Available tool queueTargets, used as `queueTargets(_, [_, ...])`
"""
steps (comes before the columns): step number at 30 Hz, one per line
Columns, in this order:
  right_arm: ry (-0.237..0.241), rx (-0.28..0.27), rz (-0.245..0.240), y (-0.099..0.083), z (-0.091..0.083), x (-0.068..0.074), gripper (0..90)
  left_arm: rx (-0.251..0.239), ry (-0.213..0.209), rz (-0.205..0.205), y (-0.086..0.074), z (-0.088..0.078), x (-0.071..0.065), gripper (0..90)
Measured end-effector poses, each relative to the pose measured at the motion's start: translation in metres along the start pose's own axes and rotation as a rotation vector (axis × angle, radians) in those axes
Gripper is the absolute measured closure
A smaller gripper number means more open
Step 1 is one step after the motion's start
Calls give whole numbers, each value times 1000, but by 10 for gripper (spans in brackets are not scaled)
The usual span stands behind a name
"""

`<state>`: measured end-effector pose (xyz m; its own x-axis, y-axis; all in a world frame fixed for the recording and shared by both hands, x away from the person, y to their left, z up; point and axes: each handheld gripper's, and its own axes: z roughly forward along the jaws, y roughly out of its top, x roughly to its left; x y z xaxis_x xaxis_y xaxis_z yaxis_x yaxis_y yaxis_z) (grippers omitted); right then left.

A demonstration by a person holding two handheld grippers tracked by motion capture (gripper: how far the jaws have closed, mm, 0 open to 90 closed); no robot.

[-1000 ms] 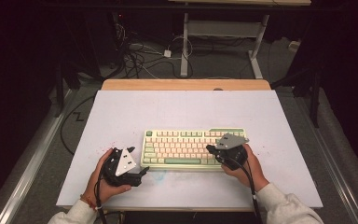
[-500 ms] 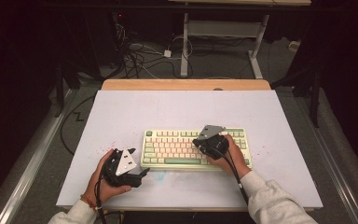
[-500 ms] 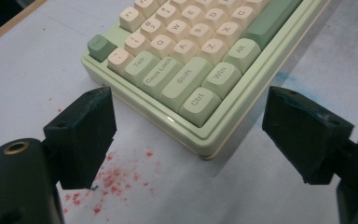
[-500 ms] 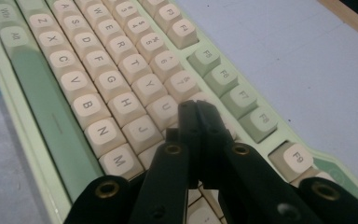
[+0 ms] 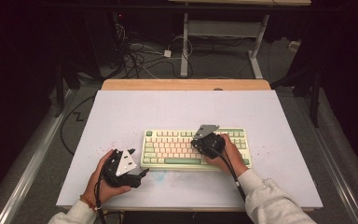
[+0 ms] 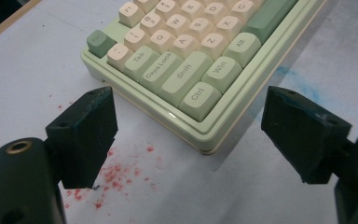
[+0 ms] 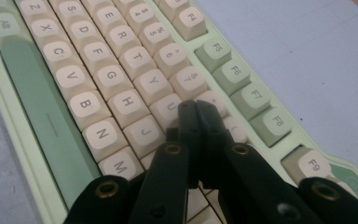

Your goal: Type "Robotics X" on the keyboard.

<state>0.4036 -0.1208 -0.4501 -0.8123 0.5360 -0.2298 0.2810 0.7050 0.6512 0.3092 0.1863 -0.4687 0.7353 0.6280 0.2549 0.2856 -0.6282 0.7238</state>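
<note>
Keyboard (image 5: 196, 148) pale green, with cream and green keys.

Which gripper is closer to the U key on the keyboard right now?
Right. The right gripper, jaws shut, has its tips over the U key in the middle of the keyboard. The left gripper, jaws open, sits off the keyboard's Ctrl corner.

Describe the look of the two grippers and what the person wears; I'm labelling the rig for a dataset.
Both the left gripper and the right gripper are black, each topped by a grey three-cornered plate with a black cable trailing back. The jaws are blocky black pads with brass-coloured screw fittings behind them. The person wears light grey sleeves and a band on the left wrist.
</note>
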Motion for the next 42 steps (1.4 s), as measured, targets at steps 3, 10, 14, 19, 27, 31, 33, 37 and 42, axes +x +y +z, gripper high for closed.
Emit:
queueTargets(3, [-1,-39,11,0,-6,0,900,0,0,-3,0,0,0,177])
queueTargets(10, [3,-112,48,-3,-19,-2,855,10,-6,-5,0,1,0,182])
queueTargets(14, [-1,-148,59,-7,-28,-2,772,13,-5,-5,0,1,-1,184])
queueTargets(19, [-12,-197,53,-10,-39,-2,649,19,-6,-5,0,2,0,184])
queueTargets(27, [-60,-258,61,-15,-55,0,408,18,-8,2,1,3,0,184])
queueTargets(31, [-84,-266,60,-18,-59,0,330,18,-9,2,1,3,0,184])
queueTargets(33, [-88,-269,62,-20,-61,0,316,20,-9,3,1,3,0,184])
queueTargets(37, [-106,-281,64,-23,-68,1,293,19,-10,-1,1,3,0,185])
queueTargets(42, [-120,-294,58,-29,-77,2,270,14,-12,-4,1,3,0,194])
